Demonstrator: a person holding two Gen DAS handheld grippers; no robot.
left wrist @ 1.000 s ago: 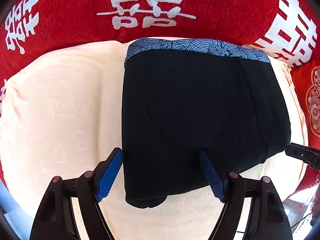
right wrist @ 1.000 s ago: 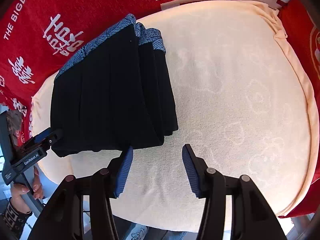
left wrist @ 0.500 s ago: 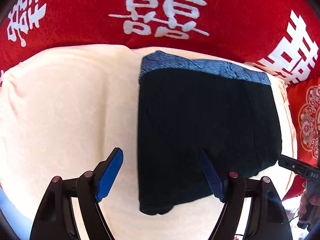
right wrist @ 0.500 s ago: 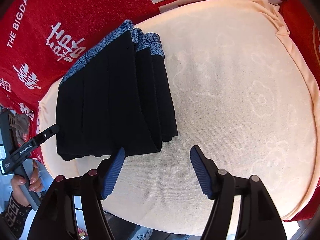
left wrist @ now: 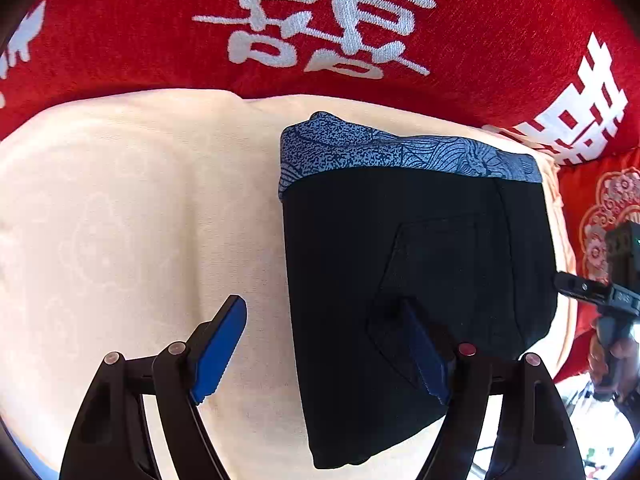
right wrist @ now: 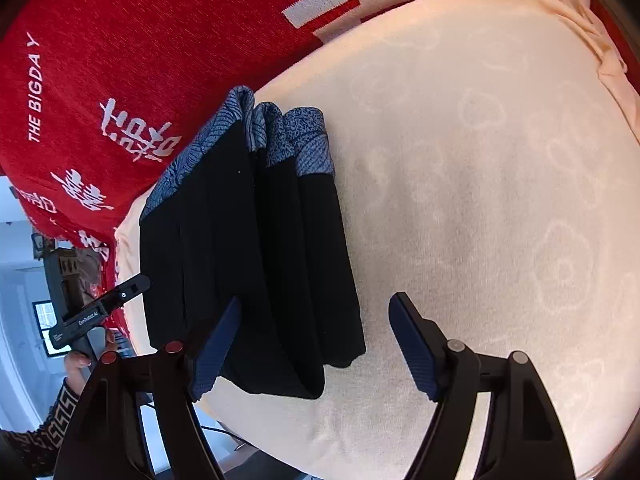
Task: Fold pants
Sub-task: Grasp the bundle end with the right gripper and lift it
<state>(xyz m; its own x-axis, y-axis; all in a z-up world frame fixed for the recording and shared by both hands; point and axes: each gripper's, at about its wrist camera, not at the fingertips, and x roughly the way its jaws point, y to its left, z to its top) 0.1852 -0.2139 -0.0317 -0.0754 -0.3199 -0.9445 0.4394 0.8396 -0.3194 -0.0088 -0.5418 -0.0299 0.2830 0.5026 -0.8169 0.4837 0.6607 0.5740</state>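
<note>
The black pants [left wrist: 416,280] with a blue patterned waistband [left wrist: 400,152] lie folded in a compact stack on a cream towel [left wrist: 140,220]. In the right wrist view the stack [right wrist: 256,264] shows several layers, waistband at the far end. My left gripper [left wrist: 326,350] is open and empty, hovering above the stack's near left edge. My right gripper [right wrist: 316,344] is open and empty, above the stack's near right corner. Each gripper shows at the edge of the other's view, the right one [left wrist: 592,292] and the left one [right wrist: 100,308].
A red blanket [left wrist: 320,20] with white characters covers the surface behind and around the towel. The towel's bare part [right wrist: 500,200] spreads to the right of the stack. A red patterned cushion [left wrist: 608,208] lies at the far right.
Both grippers have pulled back and shifted sideways, away from the folded stack. The pants have not moved. Both stay open.
</note>
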